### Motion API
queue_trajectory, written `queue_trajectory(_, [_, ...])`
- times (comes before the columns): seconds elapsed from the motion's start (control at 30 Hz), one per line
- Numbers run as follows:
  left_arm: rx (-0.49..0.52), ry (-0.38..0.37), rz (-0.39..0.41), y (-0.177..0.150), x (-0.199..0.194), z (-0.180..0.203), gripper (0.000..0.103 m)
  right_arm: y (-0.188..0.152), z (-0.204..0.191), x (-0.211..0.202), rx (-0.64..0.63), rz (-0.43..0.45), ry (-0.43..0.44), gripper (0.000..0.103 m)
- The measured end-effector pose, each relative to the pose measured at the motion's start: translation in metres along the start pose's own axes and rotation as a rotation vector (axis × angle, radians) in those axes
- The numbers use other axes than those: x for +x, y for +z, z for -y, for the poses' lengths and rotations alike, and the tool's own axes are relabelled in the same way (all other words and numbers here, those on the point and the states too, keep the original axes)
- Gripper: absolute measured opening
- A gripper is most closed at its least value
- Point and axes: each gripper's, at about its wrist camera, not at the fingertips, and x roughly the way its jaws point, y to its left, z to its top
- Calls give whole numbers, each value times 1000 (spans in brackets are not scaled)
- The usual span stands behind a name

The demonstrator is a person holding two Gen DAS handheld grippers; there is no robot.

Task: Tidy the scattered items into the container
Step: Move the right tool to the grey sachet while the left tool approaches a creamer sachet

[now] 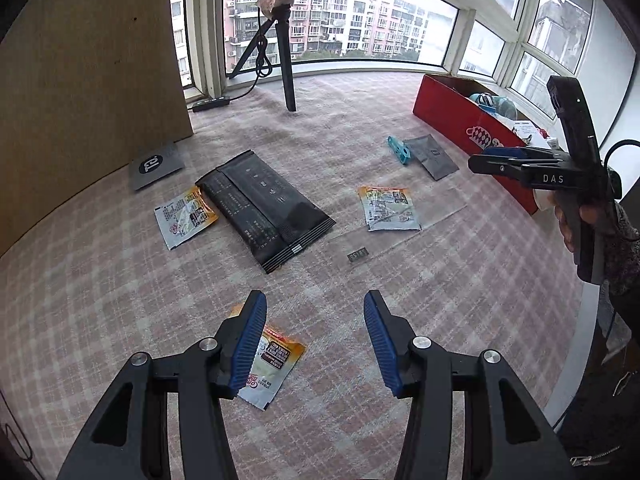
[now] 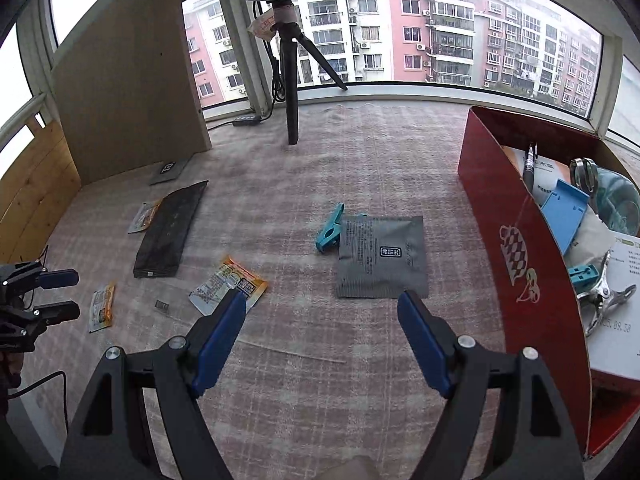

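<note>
1. Red cardboard box (image 2: 516, 216) at the right of the checked cloth-covered bench (image 2: 320, 160), open at the top, a white teapot print on its near wall.
2. Inside the box: a black pen (image 2: 530, 168) leaning upright, a blue plastic piece (image 2: 564, 212), a clear glass jar (image 2: 614, 196) lying on its side, a teal clip (image 2: 585, 274), a shiny metal clamp (image 2: 604, 300) and white printed cartons (image 2: 620, 312).
3. Left outside on the cloth: a grey sachet (image 2: 380, 256) touching a teal clip (image 2: 329, 229) at its left edge, near the box; a long black pouch (image 1: 266, 208) with an orange-and-white sachet (image 1: 184, 220) just beside it; a second such sachet (image 1: 388, 208) on a clear plastic sleeve (image 1: 400, 232); a third (image 1: 272, 364) close below the left gripper (image 1: 316, 344).
4. Left gripper's fingers (image 1: 250, 340) parted about halfway, nothing between them, one over the third sachet's edge.
5. Right gripper (image 2: 322, 344) spread wide and empty, hovering over bare cloth just short of the grey sachet.
</note>
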Motion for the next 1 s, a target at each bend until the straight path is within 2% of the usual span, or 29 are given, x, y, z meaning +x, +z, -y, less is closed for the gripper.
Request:
queue_trajectory(0.2, [17, 82, -85, -23, 18, -26, 48, 0, -23, 11, -50, -28, 76, 78])
queue_trajectory(0.3, [8, 74, -110, -31, 26, -36, 48, 5, -44, 22, -77, -40, 130, 78])
queue_trajectory(0.5, [11, 61, -105, -35, 36, -42, 49, 33, -99, 37, -200, -27, 212, 78])
queue_trajectory(0.63, [8, 57, -88, -35, 34, -43, 49, 55, -113, 38, -257, 7, 194, 78])
queue_trajectory(0.7, [19, 63, -83, -35, 33, -43, 50, 62, -100, 36, -237, 18, 178, 78])
queue_trajectory(0.83, [21, 71, -82, -36, 36, -44, 50, 62, -45, 36, -129, 7, 58, 78])
queue_trajectory(0.9, [13, 63, -79, -36, 36, -45, 51, 51, -12, 41, -45, -23, -10, 78])
queue_trajectory(1.0, [6, 49, -79, -37, 37, -45, 51, 39, 23, 47, 48, -60, -66, 78])
